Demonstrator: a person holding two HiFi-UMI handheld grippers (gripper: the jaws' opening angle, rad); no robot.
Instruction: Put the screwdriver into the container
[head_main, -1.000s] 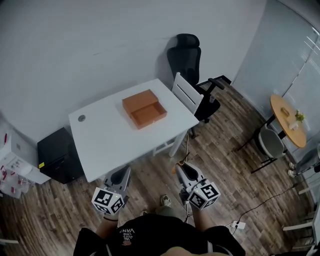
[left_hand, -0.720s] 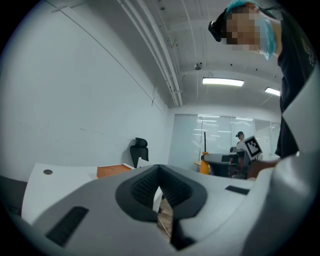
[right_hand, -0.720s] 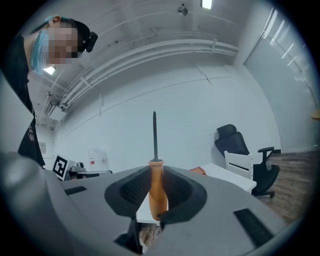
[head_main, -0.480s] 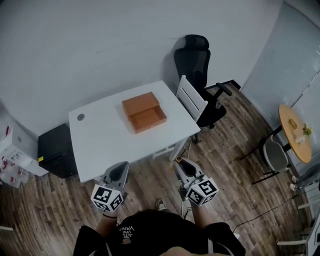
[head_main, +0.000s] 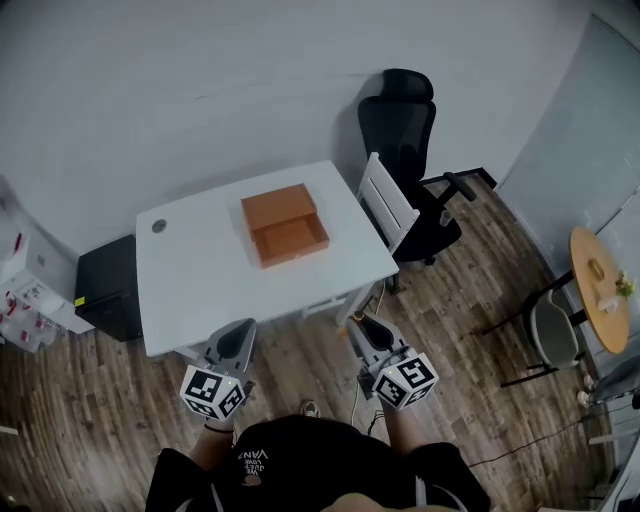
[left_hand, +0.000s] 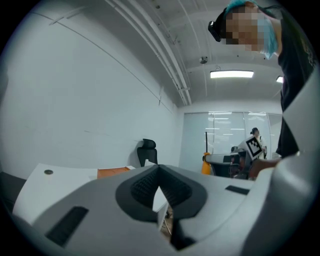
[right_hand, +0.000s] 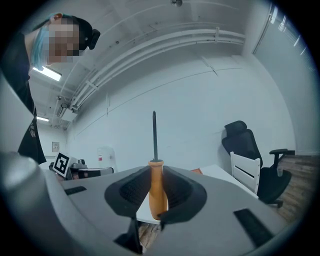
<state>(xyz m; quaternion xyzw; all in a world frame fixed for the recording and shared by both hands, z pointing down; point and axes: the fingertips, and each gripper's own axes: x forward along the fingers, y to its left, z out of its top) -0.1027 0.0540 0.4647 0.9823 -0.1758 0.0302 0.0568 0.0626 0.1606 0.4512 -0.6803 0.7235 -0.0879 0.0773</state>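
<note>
A white surface (head_main: 200, 275) stands by the wall, with a black office chair (head_main: 405, 140) and white chair (head_main: 385, 200) at its right end. The orange container (head_main: 285, 225) sits on it. Well short of it, the right tool (head_main: 364, 328) clamps the screwdriver (right_hand: 156, 187) by its handle. The left tool (head_main: 240, 332) is closed, empty.

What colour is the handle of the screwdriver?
Orange. The screwdriver shows best in the right gripper view.

An office: white desk (head_main: 200, 285), black swivel chair (head_main: 404, 135), wood floor (head_main: 480, 335).
</note>
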